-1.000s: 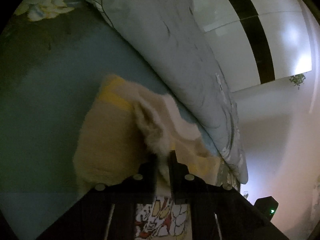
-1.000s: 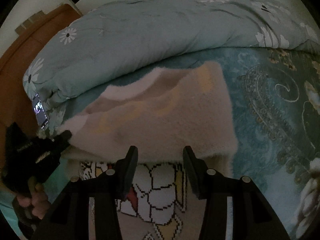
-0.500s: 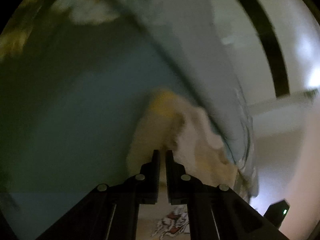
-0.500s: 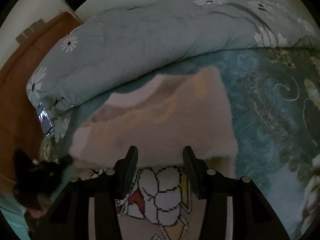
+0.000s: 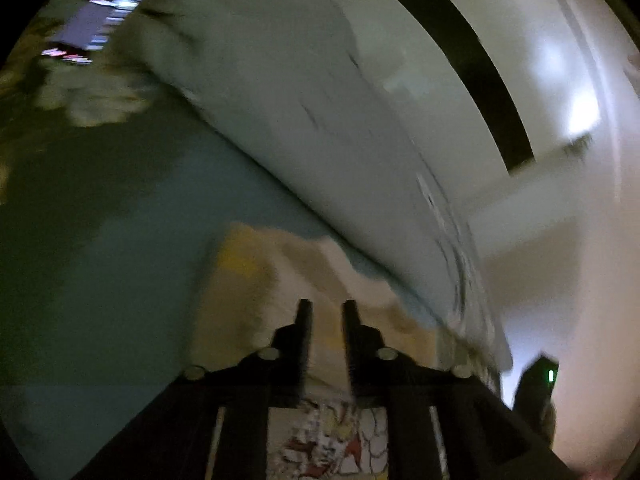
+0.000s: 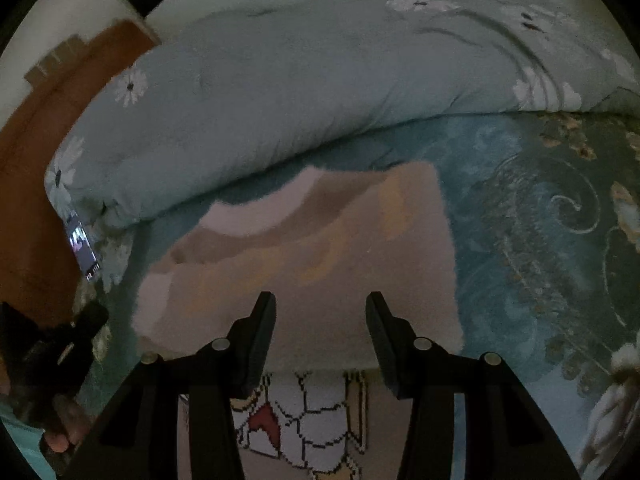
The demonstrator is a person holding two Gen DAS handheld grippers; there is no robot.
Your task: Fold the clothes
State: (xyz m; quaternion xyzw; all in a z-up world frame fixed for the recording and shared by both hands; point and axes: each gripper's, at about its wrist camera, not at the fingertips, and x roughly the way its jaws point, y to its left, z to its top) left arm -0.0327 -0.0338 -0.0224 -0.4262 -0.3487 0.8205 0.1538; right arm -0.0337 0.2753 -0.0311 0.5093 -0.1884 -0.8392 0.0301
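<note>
A fluffy cream garment with yellow patches (image 6: pixel 320 264) lies folded flat on the teal bedsheet (image 6: pixel 540 240); a cartoon print (image 6: pixel 304 420) shows at its near edge. My right gripper (image 6: pixel 320 308) is open and empty just above the garment's near part. In the blurred left wrist view my left gripper (image 5: pixel 326 312) is slightly open with nothing between its fingers, over the same garment (image 5: pixel 248 300). The left gripper also shows at the right wrist view's left edge (image 6: pixel 52 352), off the garment.
A rolled light blue floral duvet (image 6: pixel 300 100) runs along the garment's far side, also in the left wrist view (image 5: pixel 300 100). A lit phone (image 6: pixel 82 246) lies at the duvet's left end. A brown headboard (image 6: pixel 48 120) stands left. The patterned sheet spreads to the right.
My left gripper let go of the garment's raised flap, opened slightly and drew back to the left. The flap now lies flat. The right gripper stayed open and barely moved.
</note>
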